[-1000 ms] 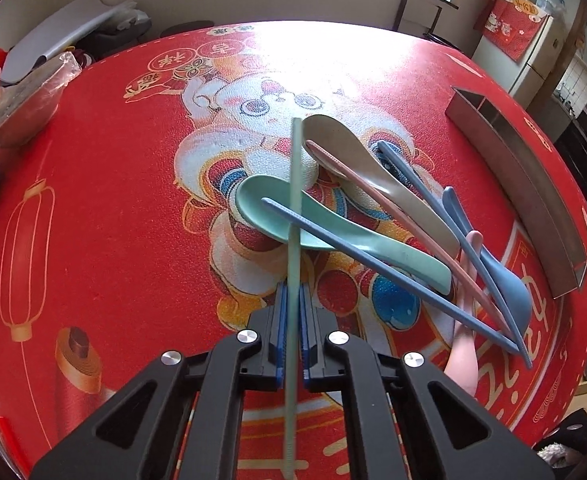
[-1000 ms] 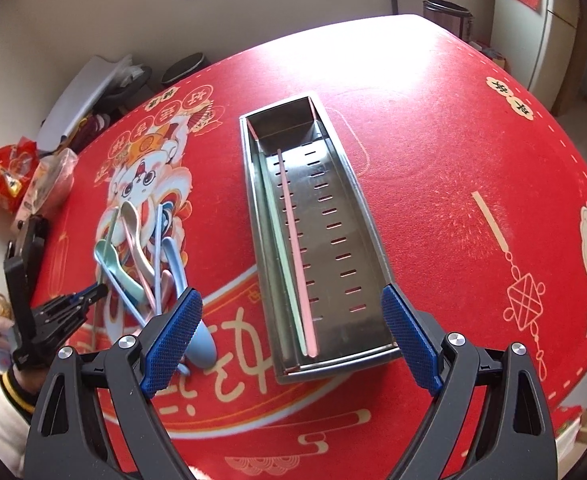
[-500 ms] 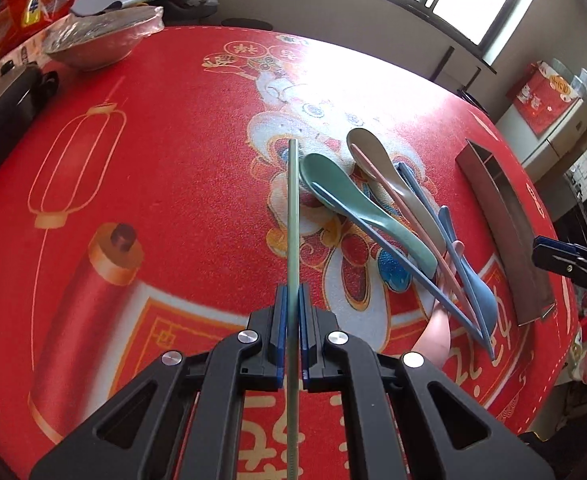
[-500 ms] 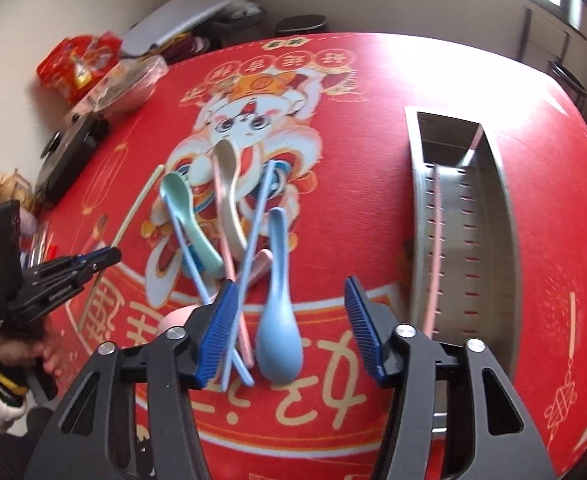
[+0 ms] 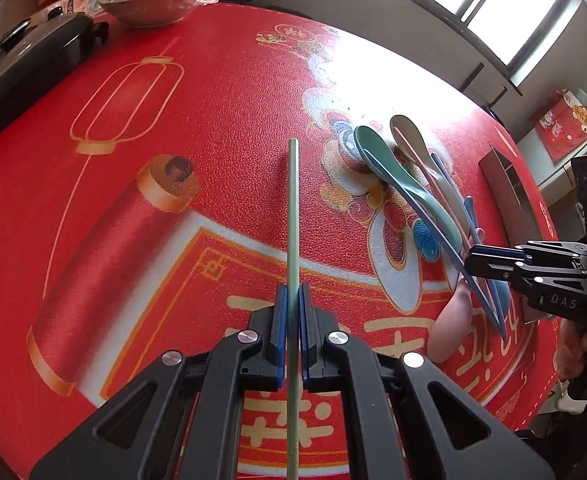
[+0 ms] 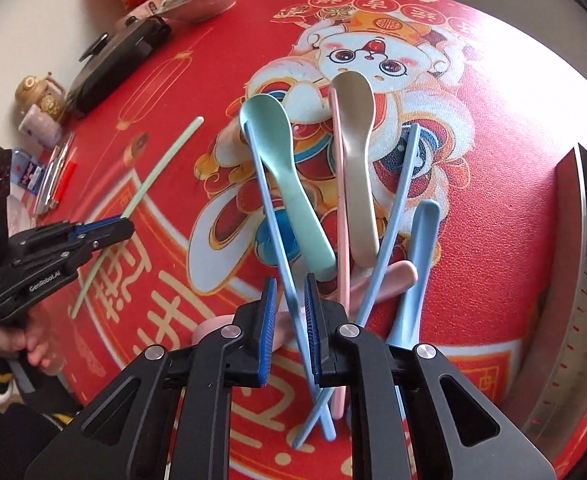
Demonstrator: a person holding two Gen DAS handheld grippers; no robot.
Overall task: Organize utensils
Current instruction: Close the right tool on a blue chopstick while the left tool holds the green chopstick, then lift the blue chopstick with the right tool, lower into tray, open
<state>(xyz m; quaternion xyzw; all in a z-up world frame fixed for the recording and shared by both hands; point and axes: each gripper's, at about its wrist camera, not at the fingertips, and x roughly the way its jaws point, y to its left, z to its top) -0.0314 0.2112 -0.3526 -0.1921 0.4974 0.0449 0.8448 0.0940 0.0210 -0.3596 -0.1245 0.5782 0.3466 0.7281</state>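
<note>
We find the left gripper (image 5: 292, 312) closed hard on a pale green chopstick (image 5: 293, 216), its pads pinching the stick near mid-length, so one end runs forward beyond the fingertips and the other trails back under the body. We judge this central hold is meant to keep the stick level for carrying.

The right gripper (image 6: 287, 312) stands partly open, its pads a narrow gap apart, straddling a blue chopstick (image 6: 269, 208) that passes between them. We cannot tell whether either pad touches it; we judge a grasp is in preparation, not made.

Ahead of the right gripper lies the remaining heap: a mint spoon (image 6: 289, 176), a beige spoon (image 6: 355, 160), a pink chopstick (image 6: 339, 208), a second blue chopstick (image 6: 393, 216) crossing the first near the fingertips, a light blue spoon (image 6: 413, 268) and a pink spoon (image 6: 389, 276) partly beneath the others. Because the pieces overlap, we judge lifting one may drag its neighbours.

The metal tray (image 6: 585, 240), the likely destination, lies well off to the right of this gripper.

The surface is a round table under a red printed cloth (image 5: 173, 160). Beyond the left gripper stand a covered bowl (image 5: 153, 0) and a dark lidded pan (image 5: 33, 56); a window (image 5: 505, 4) glares on the cloth.
</note>
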